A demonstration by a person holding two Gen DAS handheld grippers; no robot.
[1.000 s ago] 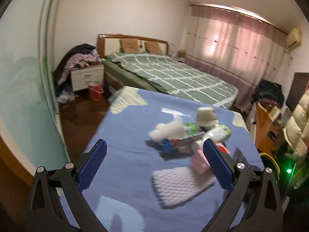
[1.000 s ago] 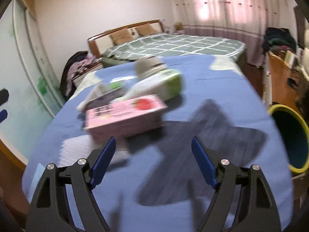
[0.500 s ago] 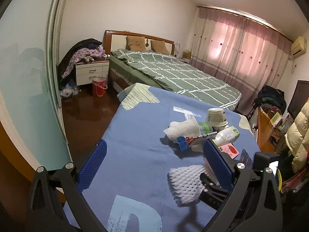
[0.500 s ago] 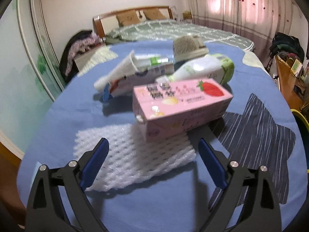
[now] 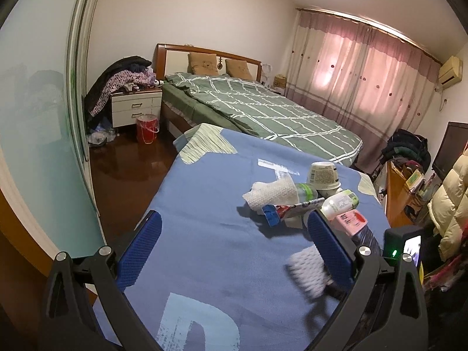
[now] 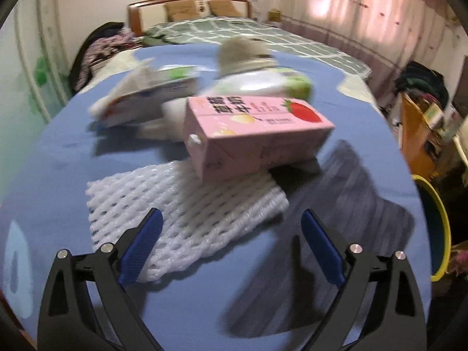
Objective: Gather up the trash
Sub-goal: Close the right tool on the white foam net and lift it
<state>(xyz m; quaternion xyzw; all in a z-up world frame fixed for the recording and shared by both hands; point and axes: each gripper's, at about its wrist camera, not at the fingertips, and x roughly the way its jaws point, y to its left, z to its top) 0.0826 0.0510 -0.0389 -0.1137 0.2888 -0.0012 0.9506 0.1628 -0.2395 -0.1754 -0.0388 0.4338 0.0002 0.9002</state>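
A heap of trash lies on the blue cloth (image 5: 210, 234). A white foam net (image 6: 187, 213) lies nearest, partly under a pink strawberry milk carton (image 6: 251, 134). Behind them are a white and green bottle (image 6: 263, 84), a toothpaste box (image 6: 152, 99) and a paper cup (image 5: 323, 174). A crumpled white tissue (image 5: 272, 194) shows in the left wrist view. My right gripper (image 6: 231, 245) is open just above the near edge of the foam net. My left gripper (image 5: 234, 248) is open and empty, above the cloth to the left of the heap.
A yellow-rimmed bin (image 6: 433, 228) stands off the right side of the cloth. A green bed (image 5: 263, 111) lies behind, with a white nightstand (image 5: 136, 108) and a red bucket (image 5: 146, 128) on the wooden floor to the left. A cluttered desk (image 5: 403, 187) stands right.
My right gripper has moved closer to the foam net and the pink carton. My left gripper has drawn back and to the left, so the heap sits further right in its view.
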